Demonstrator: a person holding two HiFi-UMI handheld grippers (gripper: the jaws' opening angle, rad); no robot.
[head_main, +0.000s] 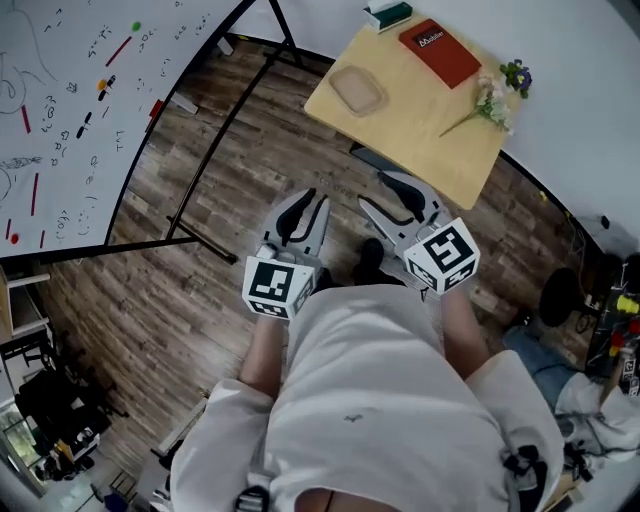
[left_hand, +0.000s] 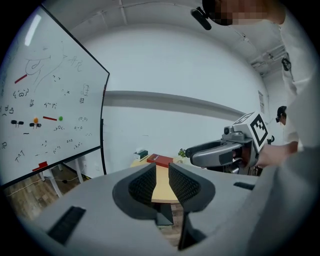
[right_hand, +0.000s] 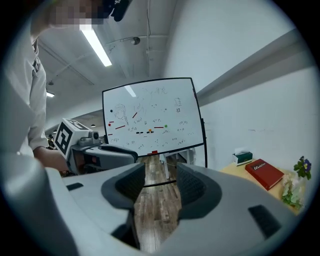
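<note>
We can't read any text for certain. Red book (head_main: 441, 52): white cover print, too small. Whiteboard (head_main: 70, 110): scribbles illegible. Cubes on left gripper (head_main: 312, 202) and right gripper (head_main: 374, 190): square black-white markers, no letters.

Matt grey plastic left gripper (head_main: 315, 198) and right gripper (head_main: 373, 190), ribbed black pads (left_hand: 142, 185); smooth pale wooden table (head_main: 420, 130); grainy dark plank floor (head_main: 190, 290); glossy whiteboard (head_main: 70, 90).

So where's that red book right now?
In the head view the red book lies at the upper right, on the wooden table, between the green box and the flowers.
</note>
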